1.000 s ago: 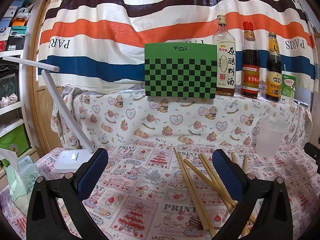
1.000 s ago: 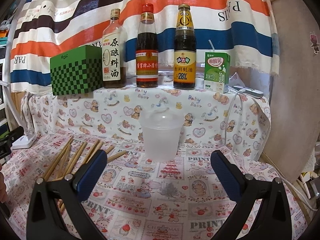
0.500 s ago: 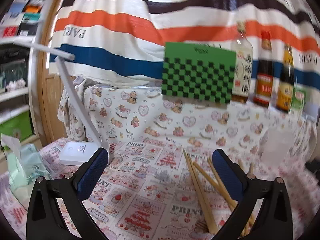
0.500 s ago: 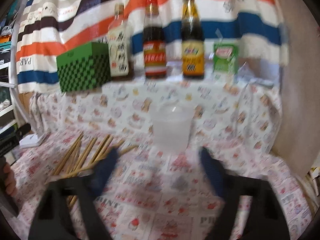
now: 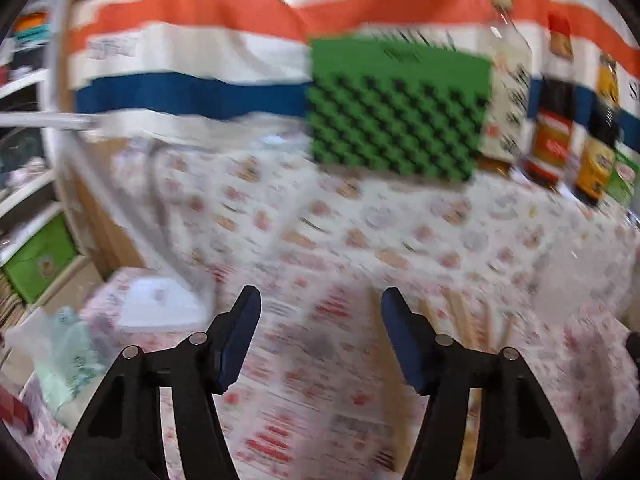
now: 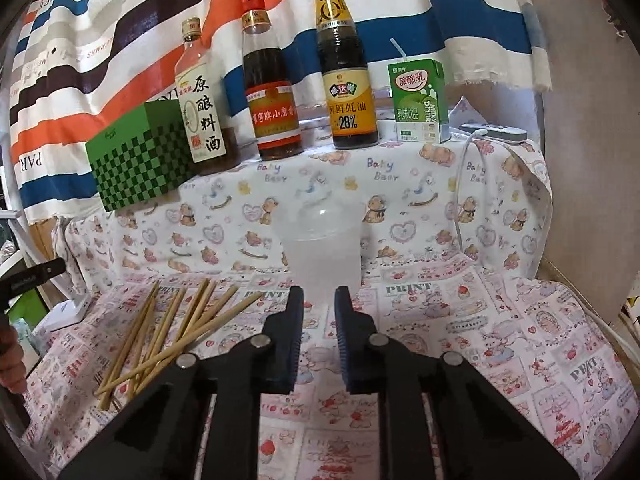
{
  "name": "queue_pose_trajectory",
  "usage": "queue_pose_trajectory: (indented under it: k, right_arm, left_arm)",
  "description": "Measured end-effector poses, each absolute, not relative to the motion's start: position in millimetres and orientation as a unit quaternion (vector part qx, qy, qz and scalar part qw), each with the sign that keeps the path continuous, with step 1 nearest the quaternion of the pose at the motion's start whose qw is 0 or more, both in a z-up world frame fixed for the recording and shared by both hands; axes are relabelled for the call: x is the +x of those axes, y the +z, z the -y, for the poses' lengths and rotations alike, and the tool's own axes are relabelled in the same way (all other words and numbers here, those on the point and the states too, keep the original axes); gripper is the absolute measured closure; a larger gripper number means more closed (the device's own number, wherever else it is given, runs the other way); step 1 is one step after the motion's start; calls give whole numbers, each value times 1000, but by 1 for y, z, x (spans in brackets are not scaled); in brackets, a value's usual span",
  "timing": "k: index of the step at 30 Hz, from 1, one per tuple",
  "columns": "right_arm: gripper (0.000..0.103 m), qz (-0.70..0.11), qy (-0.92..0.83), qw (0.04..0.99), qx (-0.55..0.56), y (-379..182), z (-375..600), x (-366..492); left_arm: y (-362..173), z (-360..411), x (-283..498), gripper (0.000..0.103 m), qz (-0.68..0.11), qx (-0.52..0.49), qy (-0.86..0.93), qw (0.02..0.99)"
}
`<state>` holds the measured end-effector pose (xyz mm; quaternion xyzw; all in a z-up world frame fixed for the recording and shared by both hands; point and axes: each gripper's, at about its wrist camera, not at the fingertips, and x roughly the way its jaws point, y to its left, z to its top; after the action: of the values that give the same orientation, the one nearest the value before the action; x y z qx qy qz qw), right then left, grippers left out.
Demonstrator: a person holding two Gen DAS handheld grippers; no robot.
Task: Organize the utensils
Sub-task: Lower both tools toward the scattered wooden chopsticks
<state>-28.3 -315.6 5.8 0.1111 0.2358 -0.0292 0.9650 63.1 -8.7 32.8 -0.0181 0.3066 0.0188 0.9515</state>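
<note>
**Both grippers empty above the table; chopsticks loose beside the cup**

Left wrist view. The picture is heavily motion-blurred. The left gripper (image 5: 320, 300) hangs above the patterned tablecloth (image 5: 304, 420) with a clear gap between its 2 blue pads (image 5: 236, 340); its jaws have just been closing and nothing lies between them. Pale streaks to the right of the right-hand finger are the chopsticks (image 5: 464, 320), too smeared to count. On the raised shelf behind stands a green checkered box (image 5: 396, 108), with 3 bottles (image 5: 554, 120) to its right. A white lamp base (image 5: 160, 304) rests on the cloth at lower left.

Right wrist view. The picture is sharp. The right gripper (image 6: 319, 300) has its pads drawn to a narrow slit, practically closed, and grips nothing. Directly beyond its tips a translucent plastic cup (image 6: 320, 248) stands upright on the tablecloth (image 6: 500, 340), empty. The chopsticks (image 6: 176, 332) lie in a loose, partly crossed fan on the cloth to the left of the cup, apart from it and from the gripper. On the shelf above, from left to right: the green checkered box (image 6: 140, 164), the 3 bottles (image 6: 272, 80) and a green drink carton (image 6: 418, 100). Part of the person's hand (image 6: 10, 356) shows at the left edge.
</note>
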Motion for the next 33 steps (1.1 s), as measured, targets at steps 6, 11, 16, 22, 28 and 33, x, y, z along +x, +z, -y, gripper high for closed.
queue_pose_trajectory:
  k: [6,11,16,22,28,33]
  right_arm:
    - [100,-299,7,948,109,-3,317,-12]
    - [99,-307,9,946,103,-6,318,-11]
    - [99,-313,2,944,102,-9,319,-8]
    - [97,-329,8,940,94,-15,313,-4]
    - [86,-337,7,937,89,-18,311,-2]
    - [83,-331,3,939,90,-16,313,-3]
  left_arm:
    - [24,36,99,16,-361,-14,-7,932]
    - [6,45,134,15,-420,-28,-16,907]
    - [-10,43,144,34,-408,-30,-23,912]
    - [-16,53,143,71,-407,3,-45,912]
    - [-48,49,167,100,-493,-61,-91,863]
    - [-45,48,168,100,-493,-84,-112,859]
